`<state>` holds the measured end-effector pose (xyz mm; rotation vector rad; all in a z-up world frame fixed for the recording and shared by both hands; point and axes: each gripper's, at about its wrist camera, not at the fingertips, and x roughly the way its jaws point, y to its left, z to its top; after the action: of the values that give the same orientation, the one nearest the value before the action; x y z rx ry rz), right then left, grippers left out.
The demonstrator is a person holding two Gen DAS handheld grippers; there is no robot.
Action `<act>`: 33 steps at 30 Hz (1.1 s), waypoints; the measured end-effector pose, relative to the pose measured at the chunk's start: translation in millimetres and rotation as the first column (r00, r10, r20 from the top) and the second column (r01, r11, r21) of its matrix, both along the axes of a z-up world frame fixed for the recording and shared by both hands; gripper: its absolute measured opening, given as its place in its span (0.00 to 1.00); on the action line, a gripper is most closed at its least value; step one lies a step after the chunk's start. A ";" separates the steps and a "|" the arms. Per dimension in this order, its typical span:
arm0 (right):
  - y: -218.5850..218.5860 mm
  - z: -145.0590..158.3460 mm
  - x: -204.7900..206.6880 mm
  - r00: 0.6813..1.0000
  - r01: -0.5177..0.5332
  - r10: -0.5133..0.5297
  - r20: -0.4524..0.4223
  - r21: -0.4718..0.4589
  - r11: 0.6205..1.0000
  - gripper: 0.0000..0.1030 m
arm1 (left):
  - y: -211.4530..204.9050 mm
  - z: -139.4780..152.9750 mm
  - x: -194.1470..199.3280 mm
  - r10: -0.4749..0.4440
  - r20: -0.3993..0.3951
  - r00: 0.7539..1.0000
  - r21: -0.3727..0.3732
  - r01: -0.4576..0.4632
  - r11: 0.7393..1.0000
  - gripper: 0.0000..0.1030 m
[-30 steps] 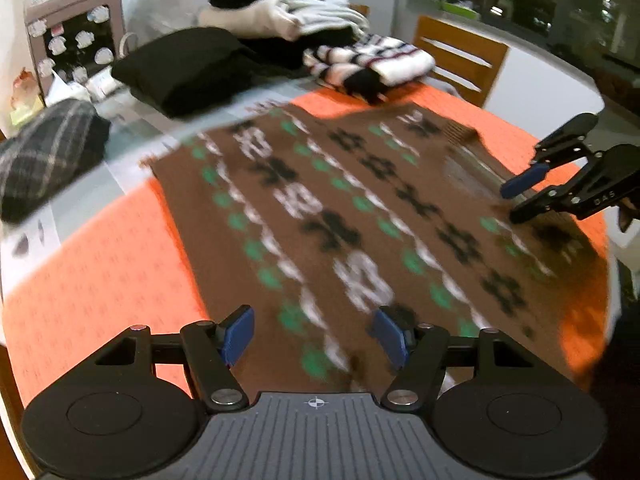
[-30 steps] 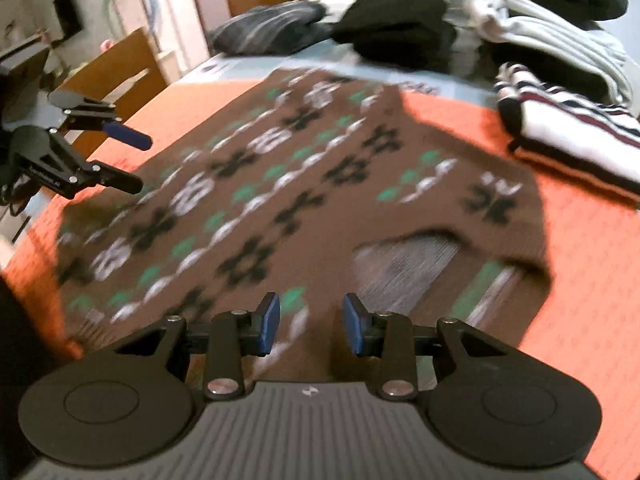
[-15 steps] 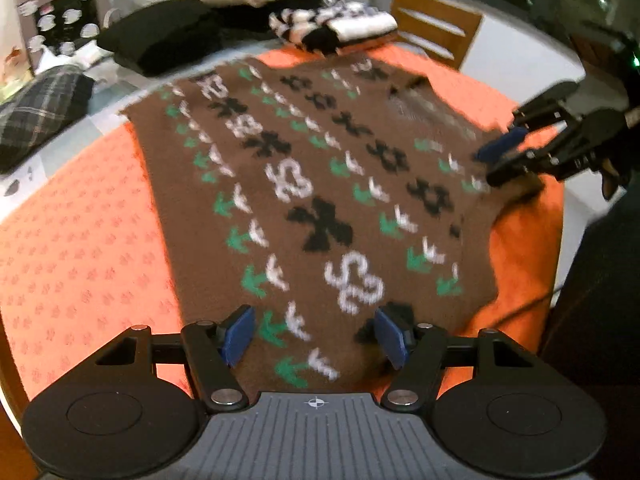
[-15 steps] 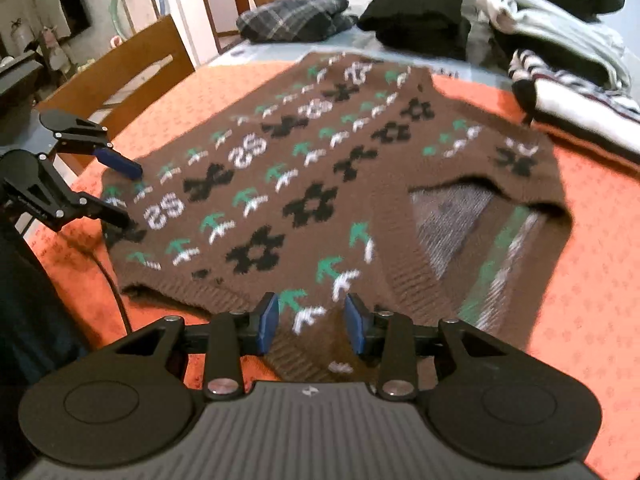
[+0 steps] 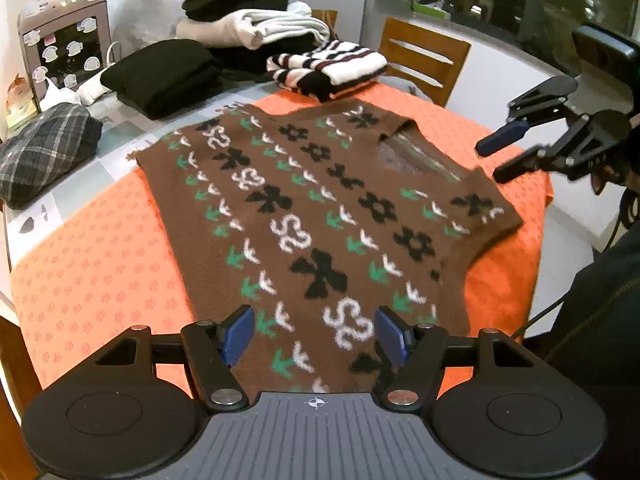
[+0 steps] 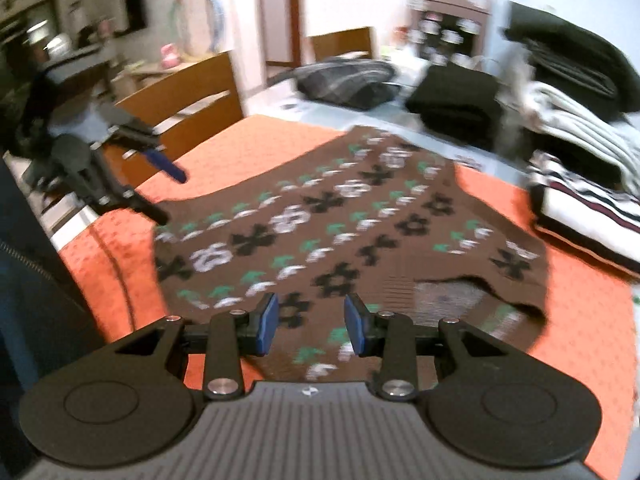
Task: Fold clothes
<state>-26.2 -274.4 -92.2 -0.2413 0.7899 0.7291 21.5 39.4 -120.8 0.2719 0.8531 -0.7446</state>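
folded stacks [image 5: 324, 68] crowd far edge, near cloth [image 5: 100, 264] open

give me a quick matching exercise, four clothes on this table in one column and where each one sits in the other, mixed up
Things:
1. brown patterned sweater vest
2. striped knit
3. plaid garment
4. black folded garment

Places:
A. far left edge of the table, on the bare top
B. spread flat on the orange cloth
C. folded at the far edge of the orange cloth, past the vest
D. on the bare top beyond the vest, between the plaid one and the tall pile

Pairs: 1-B, 2-C, 3-A, 4-D
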 end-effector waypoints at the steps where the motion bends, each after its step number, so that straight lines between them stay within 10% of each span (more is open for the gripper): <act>1: 8.6 -5.4 -3.8 1.000 -0.029 0.029 -0.001 0.001 1.000 0.40 | 1.7 -1.9 -3.7 -0.004 -0.004 1.000 0.005 0.004 1.000 0.67; 19: 112.4 -75.8 -31.8 0.922 -0.384 0.386 0.014 -0.072 0.920 0.38 | 4.7 -42.5 -30.8 -0.137 -0.023 0.990 0.134 0.139 0.981 0.67; 23: 112.4 -75.1 -32.7 0.926 -0.367 0.373 0.060 -0.094 0.925 0.14 | 7.1 -45.0 -29.7 -0.110 -0.025 0.994 0.133 0.112 0.985 0.67; 33: 84.2 -47.3 10.1 0.973 -0.222 0.218 0.070 0.039 0.974 0.12 | 6.8 3.9 -18.6 -0.032 0.133 0.991 0.026 0.028 0.999 0.66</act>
<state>-16.0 -190.2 -139.5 -0.3121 0.6897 0.9433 2.8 46.2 -117.0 0.3523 0.7333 -0.7363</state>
